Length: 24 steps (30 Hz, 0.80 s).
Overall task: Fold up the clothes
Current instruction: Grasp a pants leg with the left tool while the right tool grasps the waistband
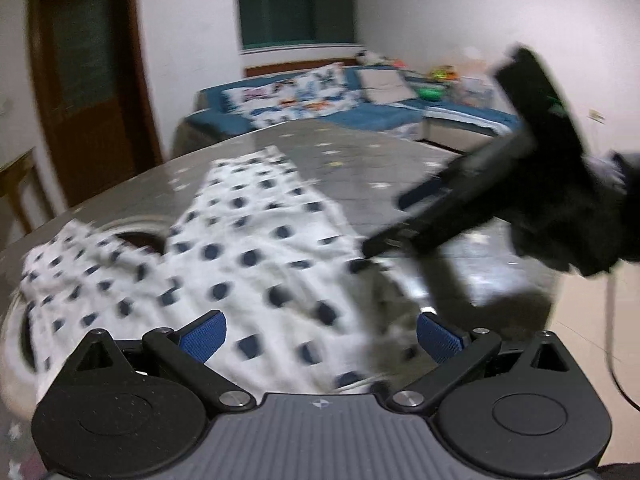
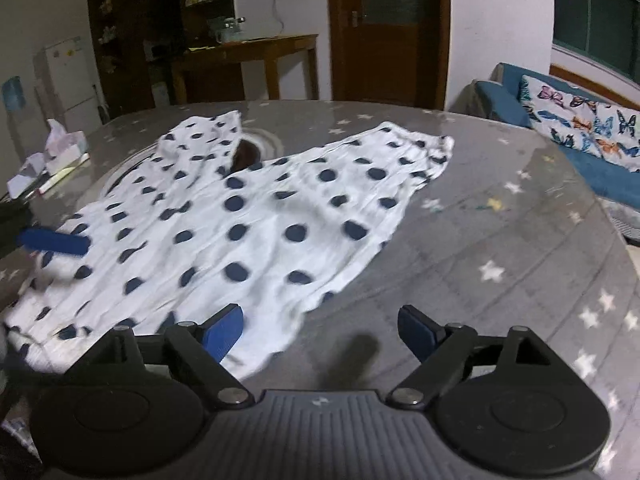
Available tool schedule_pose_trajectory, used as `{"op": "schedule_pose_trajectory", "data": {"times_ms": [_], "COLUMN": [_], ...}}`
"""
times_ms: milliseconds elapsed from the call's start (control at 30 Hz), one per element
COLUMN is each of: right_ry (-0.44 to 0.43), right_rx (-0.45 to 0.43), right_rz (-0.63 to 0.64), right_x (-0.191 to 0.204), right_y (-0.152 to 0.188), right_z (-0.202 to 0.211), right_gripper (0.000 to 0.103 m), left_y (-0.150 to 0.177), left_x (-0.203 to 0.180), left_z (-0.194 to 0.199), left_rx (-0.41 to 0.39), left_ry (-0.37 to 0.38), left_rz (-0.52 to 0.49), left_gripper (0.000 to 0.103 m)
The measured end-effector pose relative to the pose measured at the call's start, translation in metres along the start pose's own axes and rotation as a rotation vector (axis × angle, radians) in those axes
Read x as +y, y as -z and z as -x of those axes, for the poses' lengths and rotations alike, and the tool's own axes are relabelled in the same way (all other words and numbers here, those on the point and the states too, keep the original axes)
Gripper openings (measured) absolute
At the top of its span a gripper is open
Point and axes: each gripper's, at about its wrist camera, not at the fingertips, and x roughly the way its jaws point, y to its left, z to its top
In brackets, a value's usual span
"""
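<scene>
On the starred table (image 2: pixel 520 240) lies a polka-dot garment (image 2: pixel 248 216), both grippers (image 1: pixel 320 334) (image 2: pixel 320 330) wide; only the right view shows a tissue box (image 2: pixel 66 146).

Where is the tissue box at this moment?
In the right wrist view the tissue box sits at the far left edge of the grey star-print table, left of the polka-dot garment; the left wrist view does not show it.

light: dim indoor | glare: sheen on bench (image 2: pixel 500 240) | blur: motion smear, left view worst | edges: fisheye bending, dark corners
</scene>
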Motion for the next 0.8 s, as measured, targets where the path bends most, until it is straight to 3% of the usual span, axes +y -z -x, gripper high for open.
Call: {"op": "schedule_pose_trajectory", "data": {"times_ms": [200, 400, 467, 600, 667, 800], "right_ry": [0.034, 0.041, 0.04, 0.037, 0.044, 0.055], "right_rx": [-0.003, -0.001, -0.001, 0.012, 0.02, 0.029], "right_rz": [-0.035, -0.089, -0.103, -0.138, -0.152, -0.178], "right_x": [-0.023, -0.043, -0.05, -0.066, -0.074, -0.087], "right_y": [-0.017, -0.032, -0.04, -0.059, -0.071, -0.094], "right_z": [-0.004, -0.014, -0.02, -0.04, -0.054, -0.084], "right_gripper": [0.081, 0.073, 0.067, 0.057, 0.053, 0.047], "left_y": [-0.004, -0.002, -0.001, 0.0, 0.0, -0.006], "left_x": [-0.024, -0.031, -0.032, -0.031, -0.027, -0.011], "left_z": [-0.011, -0.022, -0.026, -0.033, -0.032, -0.026], "left_rx": [0.013, 0.064, 0.085, 0.11, 0.105, 0.083], "left_ry": [0.078, 0.103, 0.107, 0.12, 0.127, 0.155], "left_rz": [-0.058, -0.066, -0.068, -0.065, -0.05, 0.018], "left_gripper": [0.1, 0.069, 0.047, 0.029, 0.015, 0.011]}}
